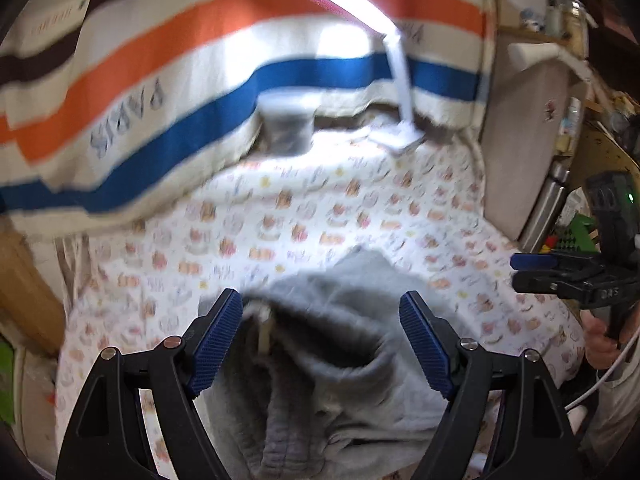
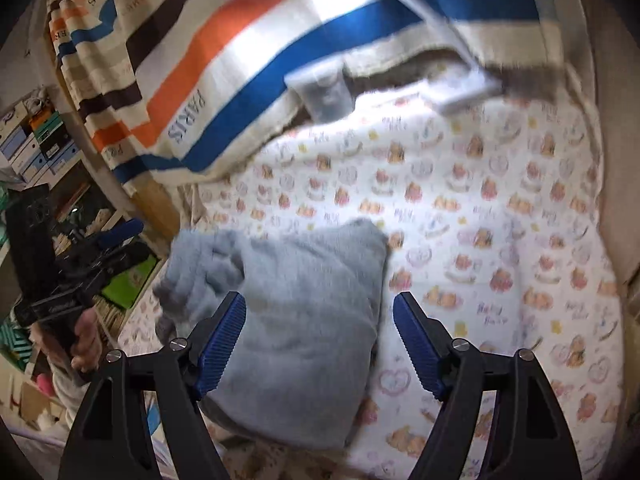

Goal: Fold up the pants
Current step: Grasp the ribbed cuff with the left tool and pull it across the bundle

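Grey pants (image 2: 296, 312) lie in a folded bundle on a table covered with a bear-print cloth (image 2: 480, 216), toward its near edge and left of its middle in the right wrist view. Both views are blurred.

The left gripper (image 1: 320, 340) points downward at a slant over the pants, its blue-padded jaws spread wide and empty; rumpled grey fabric, a waistband and a pale drawstring show between and below them, but neither pad touches the fabric. Seen from the right wrist camera, the same gripper (image 2: 120, 240) hangs past the table's left edge, with a hand (image 2: 86, 340) wrapped around its handle from below.

The right gripper (image 2: 320, 340) also tilts downward, jaws wide with nothing in them. Its left pad (image 2: 222, 344) sits over the bundle; its right pad sits over bare cloth. In the left wrist view it (image 1: 532, 270) hovers near the table's right edge, pointing inward, a hand (image 1: 604, 344) gripping it from beneath.

At the far edge stand a lit white desk lamp (image 1: 394, 80) and a clear container (image 1: 286, 128), in front of a striped towel (image 1: 160, 92) lettered "PARIS".
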Demonstrator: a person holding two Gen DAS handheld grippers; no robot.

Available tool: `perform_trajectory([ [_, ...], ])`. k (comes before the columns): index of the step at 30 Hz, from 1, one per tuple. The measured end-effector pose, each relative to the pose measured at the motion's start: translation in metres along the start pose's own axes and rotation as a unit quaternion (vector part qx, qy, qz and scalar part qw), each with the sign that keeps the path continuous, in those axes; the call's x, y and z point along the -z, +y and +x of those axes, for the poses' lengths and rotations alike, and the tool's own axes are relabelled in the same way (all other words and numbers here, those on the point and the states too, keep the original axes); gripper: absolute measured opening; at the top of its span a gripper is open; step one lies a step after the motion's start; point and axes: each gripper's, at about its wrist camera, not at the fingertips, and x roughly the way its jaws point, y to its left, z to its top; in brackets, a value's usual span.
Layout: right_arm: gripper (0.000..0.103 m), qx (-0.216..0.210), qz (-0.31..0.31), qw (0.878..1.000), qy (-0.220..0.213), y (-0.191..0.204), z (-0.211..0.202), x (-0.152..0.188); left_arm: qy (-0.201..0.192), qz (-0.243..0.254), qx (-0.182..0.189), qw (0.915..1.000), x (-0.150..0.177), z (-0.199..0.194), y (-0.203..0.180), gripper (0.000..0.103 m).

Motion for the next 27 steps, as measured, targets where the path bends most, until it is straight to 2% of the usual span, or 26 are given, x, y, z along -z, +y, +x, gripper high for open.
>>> perform_trajectory([
  [2, 0.078, -0.017, -0.001, 1.000, 0.012, -0.006, 0.009, 0.010, 0.023, -0.035, 0.027, 0.9988, 0.009, 0.008, 0.014, 0.080],
  [5, 0.078, -0.044, 0.005, 0.999, 0.028, -0.010, 0.024, 0.019, 0.050, -0.072, 0.117, 0.9892, 0.019, 0.011, 0.024, 0.080],
  [6, 0.078, -0.050, 0.008, 0.998, 0.033, -0.010, 0.029, 0.021, 0.052, -0.075, 0.141, 0.9858, 0.020, 0.009, 0.023, 0.080],
  [8, 0.078, -0.045, 0.013, 0.998, 0.045, -0.010, 0.042, 0.026, 0.045, -0.062, 0.156, 0.9848, 0.016, 0.004, 0.014, 0.080],
  [11, 0.078, -0.044, 0.014, 0.997, 0.058, -0.006, 0.057, 0.032, 0.041, -0.016, 0.123, 0.9915, 0.007, 0.001, -0.008, 0.080],
  [13, 0.078, -0.055, 0.010, 0.996, 0.068, 0.001, 0.065, 0.035, 0.070, 0.000, 0.089, 0.9936, 0.004, 0.015, -0.018, 0.080],
  [15, 0.078, -0.063, 0.003, 0.995, 0.074, 0.009, 0.070, 0.036, 0.102, 0.009, 0.049, 0.9936, 0.009, 0.034, -0.021, 0.074],
  [16, 0.078, -0.064, -0.003, 0.995, 0.078, 0.014, 0.074, 0.038, 0.110, 0.017, 0.015, 0.9937, 0.014, 0.042, -0.021, 0.054],
  [17, 0.078, -0.060, -0.006, 0.995, 0.078, 0.016, 0.075, 0.038, 0.120, 0.017, 0.006, 0.9927, 0.020, 0.046, -0.017, 0.026],
  [18, 0.078, -0.058, -0.009, 0.995, 0.078, 0.018, 0.076, 0.038, 0.132, 0.001, 0.027, 0.9909, 0.024, 0.049, -0.010, 0.017],
  [19, 0.078, -0.058, -0.009, 0.995, 0.077, 0.018, 0.076, 0.038, 0.136, -0.027, 0.056, 0.9888, 0.028, 0.046, -0.002, 0.016],
  [20, 0.078, -0.059, -0.006, 0.995, 0.076, 0.017, 0.076, 0.038, 0.127, -0.035, 0.063, 0.9893, 0.030, 0.040, 0.004, 0.015],
  [23, 0.078, -0.040, 0.003, 0.997, 0.070, 0.013, 0.070, 0.033, 0.096, -0.028, 0.053, 0.9936, 0.032, 0.009, 0.016, 0.014],
  [25, 0.078, -0.013, -0.005, 0.999, 0.051, 0.013, 0.062, 0.028, 0.093, -0.035, 0.066, 0.9928, 0.032, -0.005, 0.026, 0.014],
  [27, 0.078, 0.007, -0.014, 0.999, 0.038, 0.014, 0.056, 0.024, 0.092, -0.028, 0.051, 0.9940, 0.032, -0.011, 0.028, 0.014],
])
